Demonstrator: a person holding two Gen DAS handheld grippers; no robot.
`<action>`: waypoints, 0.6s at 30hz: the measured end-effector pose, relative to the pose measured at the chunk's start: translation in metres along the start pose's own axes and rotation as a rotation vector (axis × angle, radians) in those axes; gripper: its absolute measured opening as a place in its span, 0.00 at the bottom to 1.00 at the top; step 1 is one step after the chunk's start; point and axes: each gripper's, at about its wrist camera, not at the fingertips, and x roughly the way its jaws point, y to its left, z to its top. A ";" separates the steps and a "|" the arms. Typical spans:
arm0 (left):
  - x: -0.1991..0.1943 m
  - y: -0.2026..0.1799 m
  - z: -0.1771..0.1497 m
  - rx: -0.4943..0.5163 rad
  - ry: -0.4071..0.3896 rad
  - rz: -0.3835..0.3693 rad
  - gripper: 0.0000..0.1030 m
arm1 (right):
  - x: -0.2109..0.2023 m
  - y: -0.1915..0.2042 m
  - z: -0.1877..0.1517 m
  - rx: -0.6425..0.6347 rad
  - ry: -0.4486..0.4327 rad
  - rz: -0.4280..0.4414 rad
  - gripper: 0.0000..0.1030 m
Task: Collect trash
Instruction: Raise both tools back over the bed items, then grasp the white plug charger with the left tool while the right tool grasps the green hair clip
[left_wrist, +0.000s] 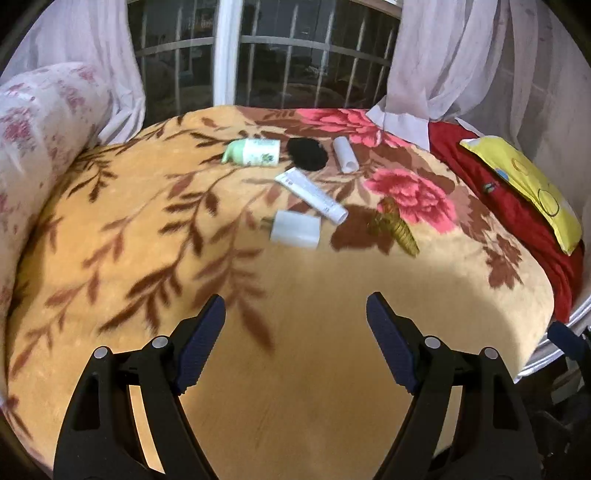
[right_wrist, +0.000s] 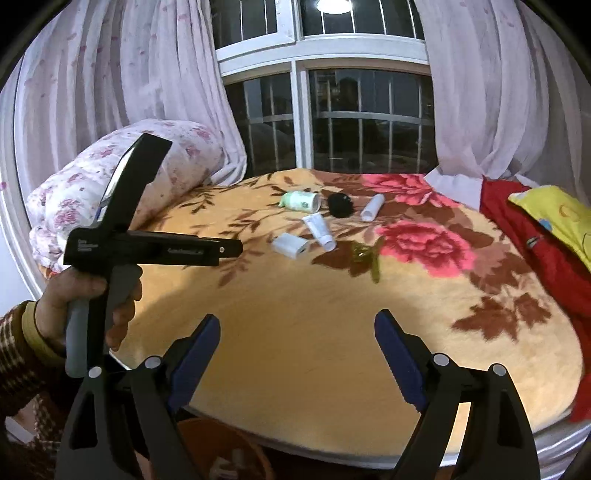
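Several items lie in a cluster on the far part of a bed with a floral blanket (left_wrist: 147, 236): a green-white bottle (left_wrist: 255, 152), a black round thing (left_wrist: 307, 154), a small white tube (left_wrist: 345, 155), a long white tube (left_wrist: 312, 195), a white boxy container (left_wrist: 295, 229) and a gold hair clip (left_wrist: 397, 227). They also show in the right wrist view: bottle (right_wrist: 301, 201), container (right_wrist: 291, 245), clip (right_wrist: 367, 256). My left gripper (left_wrist: 295, 314) is open and empty, well short of them. My right gripper (right_wrist: 297, 332) is open and empty over the bed's near edge.
A rolled floral quilt (right_wrist: 122, 177) lies at the bed's left. A red cloth (left_wrist: 517, 221) with a yellow pillow (left_wrist: 528, 184) lies at the right. Curtains and a barred window stand behind. The left hand-held gripper body (right_wrist: 147, 247) shows at the left of the right view.
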 end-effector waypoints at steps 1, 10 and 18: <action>0.007 -0.004 0.005 0.013 0.000 0.008 0.75 | 0.002 -0.002 0.001 0.001 0.000 -0.002 0.81; 0.092 -0.016 0.040 0.099 0.053 0.087 0.75 | 0.017 -0.019 -0.005 0.053 0.007 0.013 0.81; 0.148 -0.003 0.056 0.043 0.206 0.132 0.66 | 0.029 -0.036 -0.011 0.104 0.040 0.034 0.81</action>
